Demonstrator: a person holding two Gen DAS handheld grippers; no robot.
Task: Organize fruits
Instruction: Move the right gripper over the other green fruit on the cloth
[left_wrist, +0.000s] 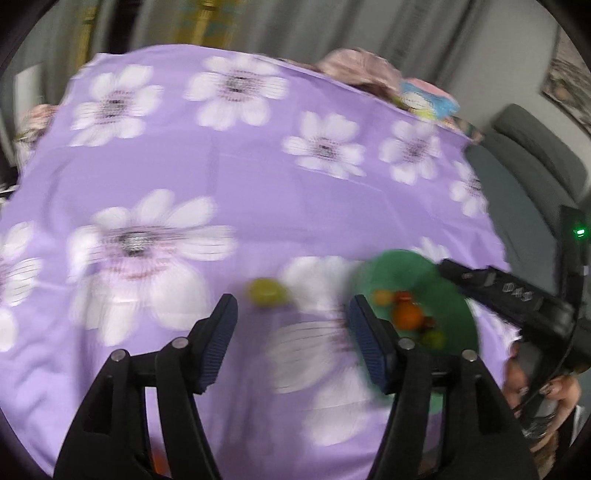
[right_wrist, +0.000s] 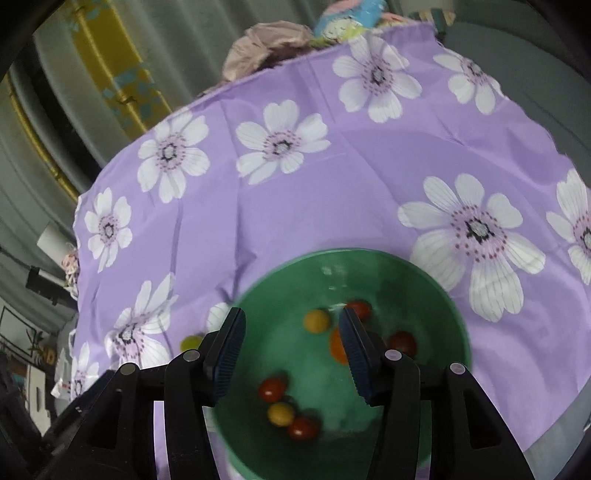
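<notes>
Both claws gape empty: the right claw (right_wrist: 291, 350) over the green bowl (right_wrist: 436, 280) of fruit. One yellow-green fruit (left_wrist: 266, 292) lies loose on the desk; the left claw (left_wrist: 291, 343) likely grabs it next.

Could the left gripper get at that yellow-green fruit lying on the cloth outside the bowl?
Probably yes. The fruit lies just ahead of the left gripper, whose jaws stand open and empty, with only bare cloth between.

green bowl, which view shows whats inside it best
The right wrist view: it looks almost straight down into the green bowl, sharp enough to tell small red, yellow and orange fruits apart. The left wrist view shows it blurred, off to the side and partly hidden behind a gripper finger.
</notes>
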